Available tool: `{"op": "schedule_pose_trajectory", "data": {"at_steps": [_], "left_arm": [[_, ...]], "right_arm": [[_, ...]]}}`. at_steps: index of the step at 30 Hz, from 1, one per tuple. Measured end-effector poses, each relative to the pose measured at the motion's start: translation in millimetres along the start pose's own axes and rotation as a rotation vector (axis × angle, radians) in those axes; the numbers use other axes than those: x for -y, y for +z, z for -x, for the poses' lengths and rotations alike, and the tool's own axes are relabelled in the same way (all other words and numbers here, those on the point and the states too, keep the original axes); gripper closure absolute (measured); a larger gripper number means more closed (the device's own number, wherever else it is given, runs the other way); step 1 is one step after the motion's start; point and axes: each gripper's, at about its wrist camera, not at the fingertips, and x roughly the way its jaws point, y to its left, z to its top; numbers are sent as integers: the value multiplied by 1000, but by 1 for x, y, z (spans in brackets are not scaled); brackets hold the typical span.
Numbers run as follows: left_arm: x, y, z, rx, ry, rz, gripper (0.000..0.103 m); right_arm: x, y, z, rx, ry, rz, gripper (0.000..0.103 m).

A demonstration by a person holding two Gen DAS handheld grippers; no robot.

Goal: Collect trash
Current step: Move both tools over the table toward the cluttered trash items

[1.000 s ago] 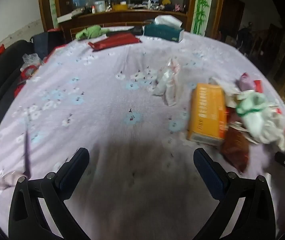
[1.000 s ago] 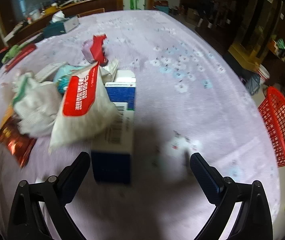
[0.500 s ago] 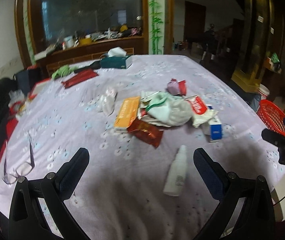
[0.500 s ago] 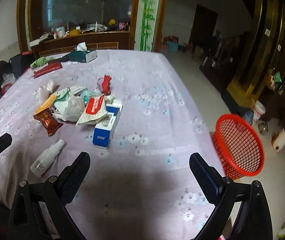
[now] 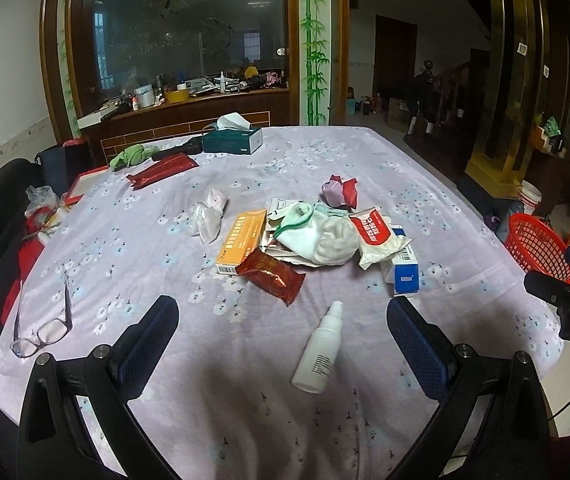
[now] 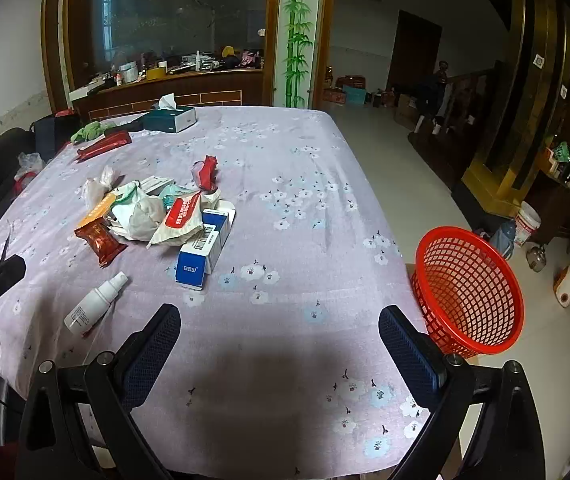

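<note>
Both claws spread wide, empty, held above the near edge of the counter (image 5: pixel 365 152). Spray bottle (image 5: pixel 319 350) lies flat between the left claw (image 5: pixel 283 320) fingers' line of sight, just ahead, slightly right of centre; long axis runs near-to-far, nozzle pointing away toward the trash pile (image 5: pixel 317 236). From the right claw (image 6: pixel 279 326) the bottle (image 6: pixel 95 300) sits well off to the left. Basket (image 6: pixel 467 288) stands off the counter's right edge, close by the right claw. Judgement: left claw is nearer the bottle; jaws would close across its width.
</note>
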Motion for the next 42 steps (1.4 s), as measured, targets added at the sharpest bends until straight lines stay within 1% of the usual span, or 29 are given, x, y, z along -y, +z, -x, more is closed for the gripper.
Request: {"op": "schedule_pose_trajectory", "data": {"at_steps": [12,23,28,37,42], "left_arm": [[11,-2,8,15,30,-21,0],[12,-3,9,5,45,-23,0],[17,-5,5,-9,34,-37,0],[22,-7,-10,-60,-13,-49,0],[21,-10,-26,-113,-50,-43,0]], "right_arm": [[6,2,-2,6,42,3,3],[6,3,-6,5,66,3,3],[10,2,-8,-2,66,-9,3],[15,-1,-12,-24,53,-44,3],[12,-2,-15,-44,51,-49,3]]}}
